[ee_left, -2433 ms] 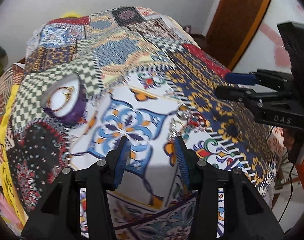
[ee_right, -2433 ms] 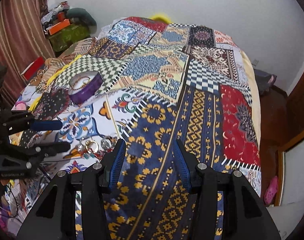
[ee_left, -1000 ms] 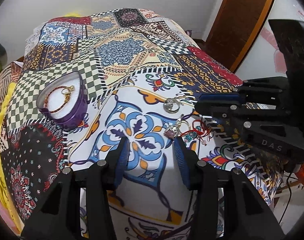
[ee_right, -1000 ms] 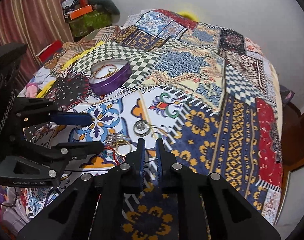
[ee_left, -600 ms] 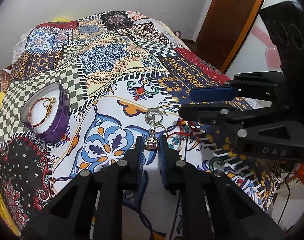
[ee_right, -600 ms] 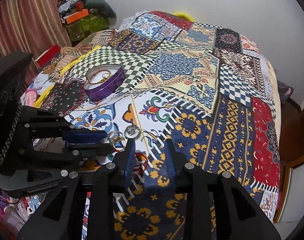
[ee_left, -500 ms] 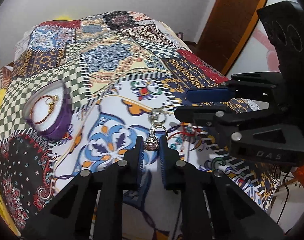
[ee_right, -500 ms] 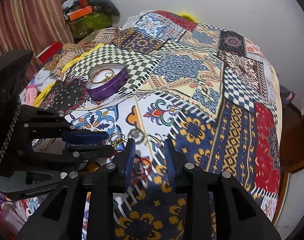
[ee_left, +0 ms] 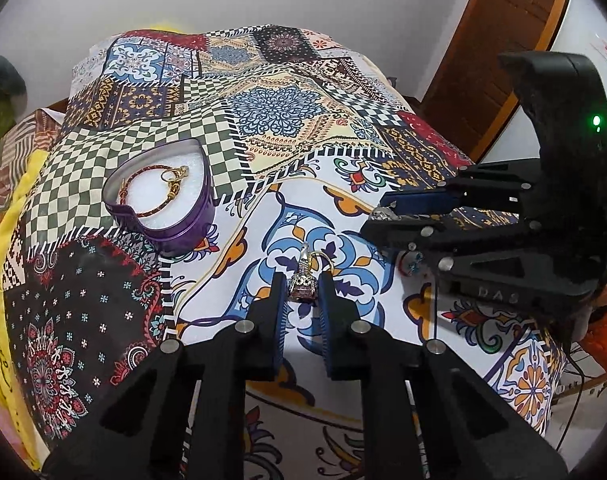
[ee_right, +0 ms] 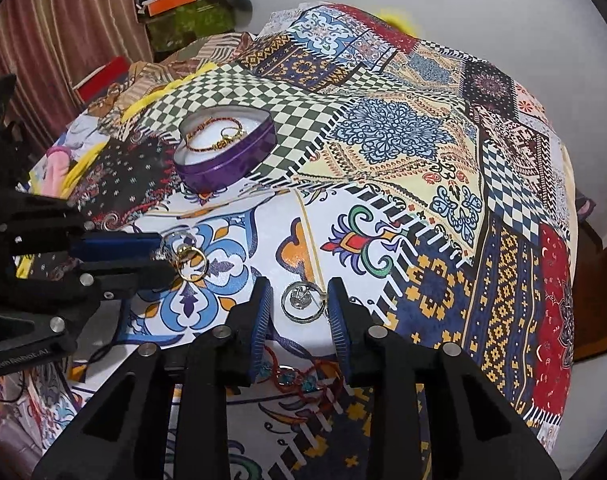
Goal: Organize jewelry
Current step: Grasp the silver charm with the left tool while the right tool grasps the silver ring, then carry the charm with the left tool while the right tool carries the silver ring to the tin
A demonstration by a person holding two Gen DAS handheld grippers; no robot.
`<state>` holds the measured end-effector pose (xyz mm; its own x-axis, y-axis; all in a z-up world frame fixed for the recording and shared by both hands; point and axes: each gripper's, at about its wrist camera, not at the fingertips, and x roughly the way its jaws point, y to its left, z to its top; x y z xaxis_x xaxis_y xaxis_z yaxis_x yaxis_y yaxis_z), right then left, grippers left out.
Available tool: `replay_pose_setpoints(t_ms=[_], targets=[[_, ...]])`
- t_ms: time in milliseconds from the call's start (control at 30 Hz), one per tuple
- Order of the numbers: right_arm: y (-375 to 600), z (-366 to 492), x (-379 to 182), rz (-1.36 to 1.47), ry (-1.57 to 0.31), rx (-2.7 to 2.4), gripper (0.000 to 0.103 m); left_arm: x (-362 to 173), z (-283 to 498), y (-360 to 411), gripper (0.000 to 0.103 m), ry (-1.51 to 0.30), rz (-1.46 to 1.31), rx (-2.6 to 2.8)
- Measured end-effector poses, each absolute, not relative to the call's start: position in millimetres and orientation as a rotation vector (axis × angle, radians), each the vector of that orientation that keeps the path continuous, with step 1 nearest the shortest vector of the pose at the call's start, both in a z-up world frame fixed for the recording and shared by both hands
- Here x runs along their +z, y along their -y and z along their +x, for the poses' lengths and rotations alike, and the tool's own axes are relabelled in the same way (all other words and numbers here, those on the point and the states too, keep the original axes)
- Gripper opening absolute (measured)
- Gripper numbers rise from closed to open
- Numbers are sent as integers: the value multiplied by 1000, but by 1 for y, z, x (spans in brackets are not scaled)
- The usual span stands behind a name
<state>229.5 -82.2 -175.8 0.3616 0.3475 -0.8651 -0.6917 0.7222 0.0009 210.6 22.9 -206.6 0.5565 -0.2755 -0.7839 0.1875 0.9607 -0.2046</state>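
My left gripper (ee_left: pixel 301 294) is shut on a silver charm with a gold ring (ee_left: pixel 303 278) and holds it above the patterned bedspread; it also shows in the right wrist view (ee_right: pixel 183 258). My right gripper (ee_right: pixel 299 304) is open around a silver ring (ee_right: pixel 301 302) that lies on the spread. A purple heart-shaped tin (ee_left: pixel 161 196) with a white pad holds a red-and-gold bracelet (ee_left: pixel 155 190); it sits to the far left, also in the right wrist view (ee_right: pixel 223 146). A red cord bracelet with blue beads (ee_right: pixel 295 378) lies under my right gripper.
The patchwork bedspread (ee_left: pixel 283 120) covers a bed. A wooden door (ee_left: pixel 499 32) stands at the right. Clutter and a striped curtain (ee_right: pixel 55 28) are at the far left. The bed's edge falls away at the right (ee_right: pixel 559 360).
My left gripper closed on the charm and lifted it off the spread. My right gripper shut, then opened again, and now frames the silver ring.
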Motion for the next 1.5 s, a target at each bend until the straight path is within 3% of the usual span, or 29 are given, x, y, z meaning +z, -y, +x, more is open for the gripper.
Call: replay_pose_setpoints(t_ms=[500, 1000, 1067, 1167, 1500], targets=[[94, 207, -139, -373, -899, 696, 20, -188, 202, -15, 14, -897, -103, -289], [108, 219, -154, -326, -960, 646, 20, -192, 197, -22, 14, -935, -109, -275], [110, 223, -158, -322, -977, 628, 22, -195, 197, -21, 14, -943, -102, -275], [117, 227, -158, -304, -984, 601, 36, -196, 196, -21, 14, -944, -95, -280], [129, 209, -150, -292, -956, 650, 37, -200, 190, -17, 14, -954, -107, -314]])
